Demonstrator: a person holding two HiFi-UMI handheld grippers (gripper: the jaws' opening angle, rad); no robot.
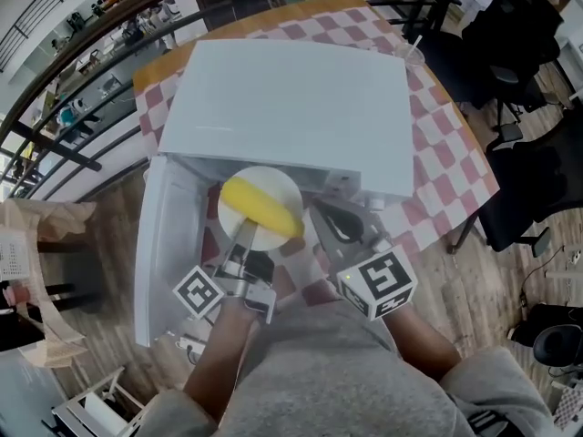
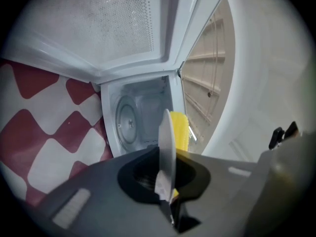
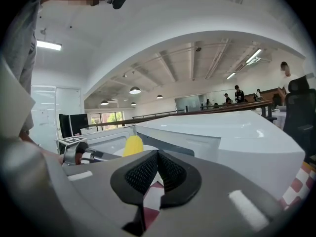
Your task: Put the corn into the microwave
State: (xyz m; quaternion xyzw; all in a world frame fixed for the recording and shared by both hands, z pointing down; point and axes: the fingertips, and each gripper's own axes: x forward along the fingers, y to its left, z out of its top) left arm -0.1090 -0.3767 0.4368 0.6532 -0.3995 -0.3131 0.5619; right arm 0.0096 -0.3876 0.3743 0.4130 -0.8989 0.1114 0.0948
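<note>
A yellow corn cob (image 1: 262, 208) lies on a small white plate (image 1: 273, 178) held in front of the white microwave (image 1: 291, 107). My left gripper (image 1: 242, 235) is shut on the plate's near rim. In the left gripper view the plate (image 2: 167, 142) stands edge-on between the jaws of that gripper (image 2: 165, 181), with the corn (image 2: 179, 131) behind it. The open cavity and its turntable (image 2: 127, 125) lie straight ahead. My right gripper (image 1: 330, 221) hovers just right of the plate, shut and empty. In its own view the right gripper (image 3: 158, 169) points past the corn (image 3: 133, 145) towards the microwave (image 3: 222, 137).
The microwave door (image 1: 164, 244) hangs open to the left of the plate. The microwave stands on a red-and-white checked tablecloth (image 1: 437, 153). Black office chairs (image 1: 528, 180) stand to the right, and a railing (image 1: 82, 80) runs behind the table.
</note>
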